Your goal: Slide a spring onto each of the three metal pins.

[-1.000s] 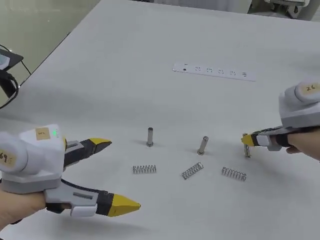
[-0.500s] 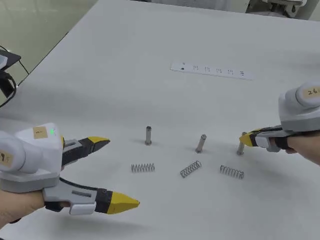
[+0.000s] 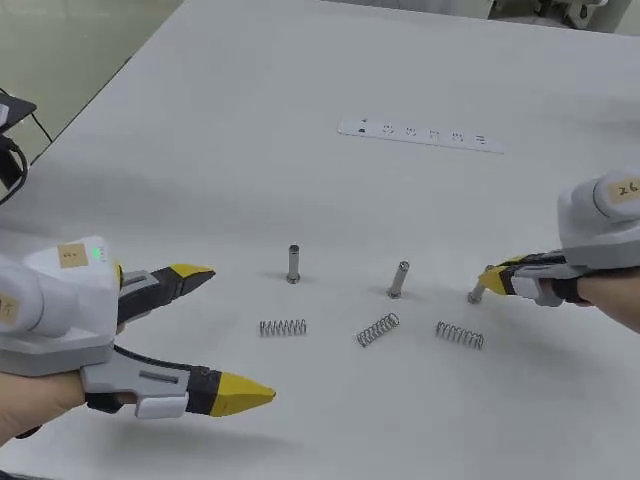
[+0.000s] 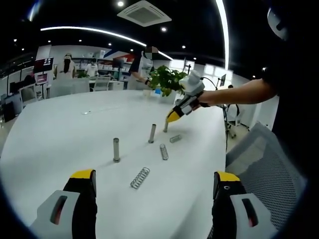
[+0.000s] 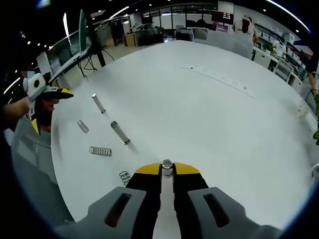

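The right pin (image 3: 478,292) sits at the centre right of the head view, leaning. The right gripper (image 3: 492,281) is pinched on its upper end. In the right gripper view the pin's round top pokes up at the bottom centre between the yellow tips, which press on it from both sides. I can't make out whether its foot touches the table (image 3: 250,150).

The middle pin (image 3: 399,279) and the left pin (image 3: 293,263) stand on the table to its left, near the centre of the frame and apart from each other.

Just below the pins, three springs lie flat in a loose row, none on a pin: the left spring (image 3: 283,327), the middle spring (image 3: 378,329) and the right spring (image 3: 460,335).

The left gripper (image 3: 230,335) hovers at the lower left of the frame. Its jaws are spread wide with nothing between them, near the left spring but not touching it.

A white power strip (image 3: 420,135) lies in the upper middle of the frame.
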Demonstrator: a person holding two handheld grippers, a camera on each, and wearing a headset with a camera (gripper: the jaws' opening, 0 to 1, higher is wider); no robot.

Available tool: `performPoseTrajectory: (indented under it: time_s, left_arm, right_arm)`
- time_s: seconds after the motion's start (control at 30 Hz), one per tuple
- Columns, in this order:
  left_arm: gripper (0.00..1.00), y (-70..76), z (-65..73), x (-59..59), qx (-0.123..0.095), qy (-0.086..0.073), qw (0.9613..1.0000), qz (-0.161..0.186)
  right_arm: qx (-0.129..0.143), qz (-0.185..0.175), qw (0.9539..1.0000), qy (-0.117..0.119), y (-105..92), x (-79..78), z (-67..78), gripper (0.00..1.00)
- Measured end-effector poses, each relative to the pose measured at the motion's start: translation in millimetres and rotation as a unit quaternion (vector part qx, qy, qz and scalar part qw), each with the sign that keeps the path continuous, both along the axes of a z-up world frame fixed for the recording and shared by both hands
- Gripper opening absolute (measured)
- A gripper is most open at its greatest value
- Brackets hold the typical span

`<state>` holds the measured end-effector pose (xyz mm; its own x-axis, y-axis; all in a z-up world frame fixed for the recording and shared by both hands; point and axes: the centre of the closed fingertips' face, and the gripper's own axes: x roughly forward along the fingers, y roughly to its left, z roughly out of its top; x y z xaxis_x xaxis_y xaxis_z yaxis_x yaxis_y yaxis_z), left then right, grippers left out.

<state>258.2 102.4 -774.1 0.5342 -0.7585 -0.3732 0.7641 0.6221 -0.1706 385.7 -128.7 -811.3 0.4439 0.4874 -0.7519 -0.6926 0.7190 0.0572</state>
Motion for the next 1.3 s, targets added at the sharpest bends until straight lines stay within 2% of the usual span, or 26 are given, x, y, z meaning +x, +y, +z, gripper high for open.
performPoseTrajectory:
  time_s: [0.4,0.77,1.3]
  left_arm:
    - [0.95,0.1,-0.4,0.9,-0.001,-0.001,1.0,-0.002]
    - [0.95,1.4,-0.6,0.0,-0.001,0.0,1.0,-0.002]
    - [0.96,1.7,1.4,1.8,-0.003,-0.001,1.0,-0.002]
  right_arm:
    - [-0.005,0.005,1.0,0.002,-0.4,-6.1,-0.3,0.08]
    - [-0.009,0.013,0.9999,-0.003,-1.0,-9.7,-2.2,0.21]
    - [-0.001,0.016,0.9999,-0.004,-3.0,-17.3,-1.2,0.31]
